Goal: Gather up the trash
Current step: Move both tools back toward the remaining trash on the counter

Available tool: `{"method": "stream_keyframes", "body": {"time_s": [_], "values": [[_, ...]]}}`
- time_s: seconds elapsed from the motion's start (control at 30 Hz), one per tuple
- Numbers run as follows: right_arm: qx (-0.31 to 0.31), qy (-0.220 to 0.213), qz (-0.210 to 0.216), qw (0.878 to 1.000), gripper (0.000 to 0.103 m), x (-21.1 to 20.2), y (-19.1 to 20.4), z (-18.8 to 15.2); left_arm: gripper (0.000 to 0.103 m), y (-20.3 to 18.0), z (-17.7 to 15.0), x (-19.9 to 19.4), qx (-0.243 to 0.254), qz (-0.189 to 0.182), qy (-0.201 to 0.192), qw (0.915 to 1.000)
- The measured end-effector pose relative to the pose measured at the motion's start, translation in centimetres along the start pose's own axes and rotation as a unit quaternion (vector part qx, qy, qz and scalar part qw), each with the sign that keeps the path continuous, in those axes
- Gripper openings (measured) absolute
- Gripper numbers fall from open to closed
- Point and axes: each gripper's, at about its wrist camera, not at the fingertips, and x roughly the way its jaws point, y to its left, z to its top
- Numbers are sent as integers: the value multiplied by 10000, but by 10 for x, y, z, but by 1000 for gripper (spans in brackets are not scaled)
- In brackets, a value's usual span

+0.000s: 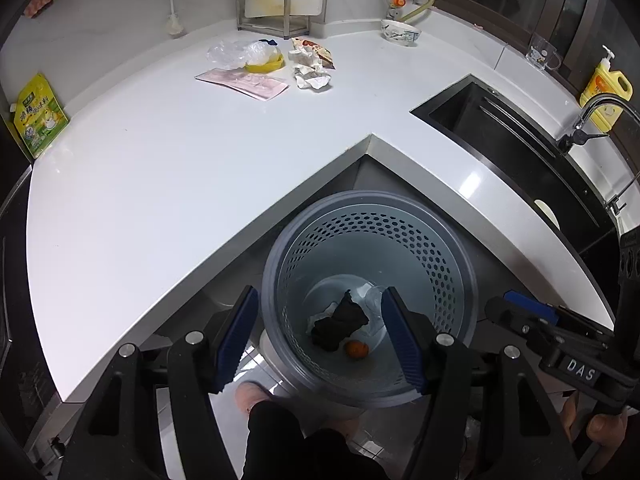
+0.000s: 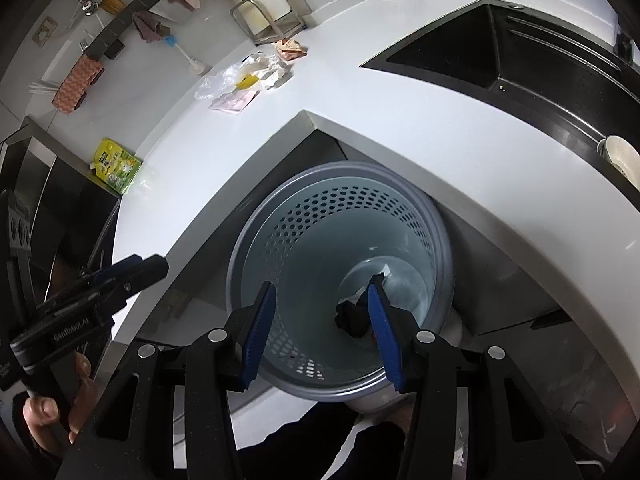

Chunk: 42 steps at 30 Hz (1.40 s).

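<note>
White L-shaped counter (image 1: 200,168) wraps around a grey perforated bin (image 1: 460,264) in the near corner. Crumpled wrappers (image 1: 310,68) sit on the far side; a black wad (image 1: 340,322) and orange bit (image 1: 356,349) lie inside the bin. Left gripper (image 1: 320,336) and right gripper (image 2: 322,330) both hang released above it, nothing held.

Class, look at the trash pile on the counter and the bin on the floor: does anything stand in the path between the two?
Nothing visible does. The crumpled paper and the plastic bag lie near the back wall, and bare white counter runs from them to the inner corner edge, right above the open perforated bin. Both grippers, the left gripper and the right gripper, hang open over it.
</note>
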Motion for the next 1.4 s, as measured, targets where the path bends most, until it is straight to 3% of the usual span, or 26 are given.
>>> {"method": "stream_keyframes", "body": {"time_s": [0.4,0.8,1.07,1.4], "values": [[-309,-295,79,9991,48,-25,16,20,66,6,20,-34,-147,167,-468,9987],[-500,-507,53,9974,50,-16,43,62,75,46,58,-43,-367,270,-746,9962],[-373,-726,-148,9966,57,5,66,112,77,79,118,-23,-191,139,-819,9964],[-234,-828,-426,9954,60,65,96,185,83,123,202,23,199,-18,-916,9956]]}}
